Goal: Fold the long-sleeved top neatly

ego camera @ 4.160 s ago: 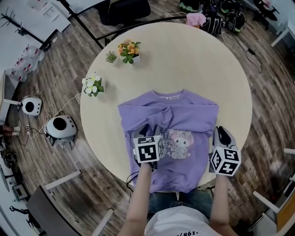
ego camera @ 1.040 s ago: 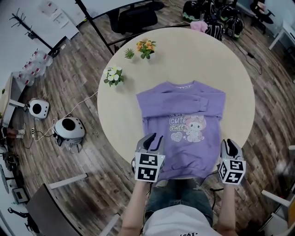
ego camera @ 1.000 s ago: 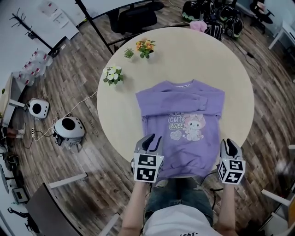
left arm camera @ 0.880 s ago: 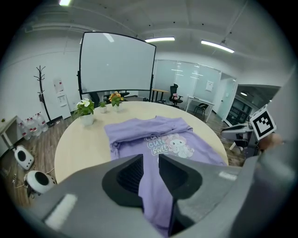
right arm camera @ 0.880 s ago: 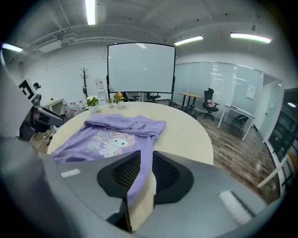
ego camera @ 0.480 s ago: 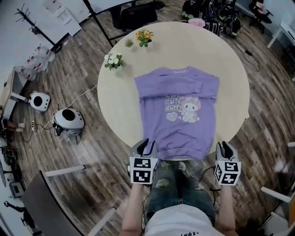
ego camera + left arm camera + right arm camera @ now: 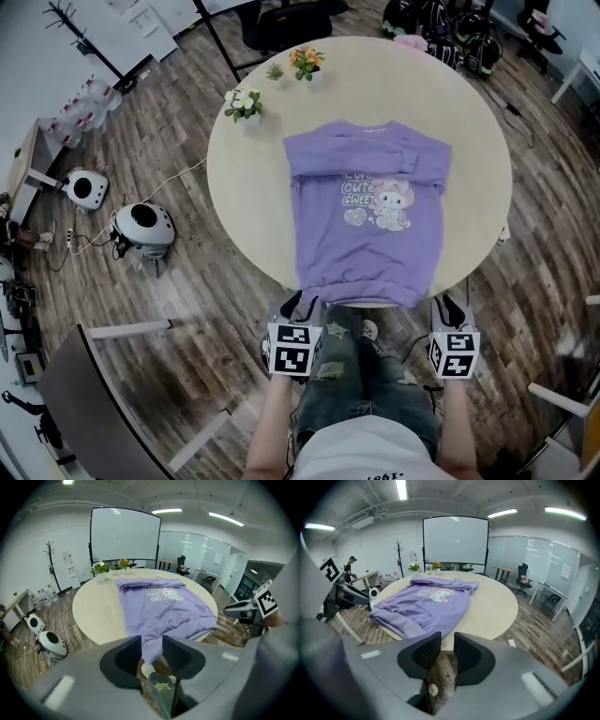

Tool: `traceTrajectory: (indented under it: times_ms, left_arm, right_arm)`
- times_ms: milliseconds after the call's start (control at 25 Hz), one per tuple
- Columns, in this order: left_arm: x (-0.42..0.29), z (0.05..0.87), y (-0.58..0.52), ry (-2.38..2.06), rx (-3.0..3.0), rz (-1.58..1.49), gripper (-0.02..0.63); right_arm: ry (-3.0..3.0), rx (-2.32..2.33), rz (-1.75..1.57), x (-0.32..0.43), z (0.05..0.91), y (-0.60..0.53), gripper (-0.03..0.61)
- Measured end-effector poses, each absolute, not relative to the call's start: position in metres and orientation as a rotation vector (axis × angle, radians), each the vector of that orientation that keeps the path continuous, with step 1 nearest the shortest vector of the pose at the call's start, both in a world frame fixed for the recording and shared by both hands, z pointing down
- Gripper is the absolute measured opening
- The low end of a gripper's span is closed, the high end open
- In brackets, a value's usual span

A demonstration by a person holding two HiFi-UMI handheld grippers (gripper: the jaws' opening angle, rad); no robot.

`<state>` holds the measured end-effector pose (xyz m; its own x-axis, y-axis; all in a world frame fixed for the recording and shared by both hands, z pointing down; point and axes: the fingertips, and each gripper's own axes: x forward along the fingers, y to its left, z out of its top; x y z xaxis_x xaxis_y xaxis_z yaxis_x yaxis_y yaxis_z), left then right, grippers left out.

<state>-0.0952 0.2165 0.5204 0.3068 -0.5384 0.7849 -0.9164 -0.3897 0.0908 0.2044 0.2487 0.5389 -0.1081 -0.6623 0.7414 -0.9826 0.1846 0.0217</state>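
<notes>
Both tools are now sitting further back than 0.5 s ago, clear of the worktop's (image 7: 244,206) near edge and over the person's lap, while the hem (image 7: 361,292) of the purple top (image 7: 370,216) is draping over that edge. The top is lying front-up in the middle of the round worktop, with both sleeves crossed over the chest. It is looking like soft, light, limp jersey that is likely to sag, crease and drag on the surface rather than hold any shape, so the 2 corners of the thicker ribbed hem are seeming the surest places to pinch. The left tool (image 7: 302,302) is pointing at the hem's left corner with its jaws slightly apart. In the left gripper view that corner is dangling in line with the gap, apparently unpinched. The right tool (image 7: 448,305) is hovering just beyond the right corner, its jaws also narrowly parted with only floor showing between them. Both forearms are reaching forward in parallel, with the marker cubes facing up.
</notes>
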Motion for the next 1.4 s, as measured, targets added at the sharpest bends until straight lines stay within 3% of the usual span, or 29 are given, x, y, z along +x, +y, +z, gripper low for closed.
traceTrajectory:
  times_ms: [800,1080,1280,1400]
  left_arm:
    - [-0.099,0.573,0.238,-1.264,1.983,1.032,0.160]
    - [-0.096,0.581,0.232,-1.271,1.981,1.045,0.152]
    - [-0.101,0.577,0.230,-1.310,1.990,1.040,0.032]
    - [-0.104,0.559,0.227,-1.317,2.024,1.029,0.021]
  right_arm:
    - [-1.891,1.285,0.733,0.156,0.594,0.276,0.187]
    - [-1.898,1.314,0.748,0.155,0.597,0.270,0.090]
    - [-1.901,1.358,0.719,0.164,0.586,0.270,0.044]
    - [-1.905,1.398,0.674,0.175,0.568,0.267,0.044]
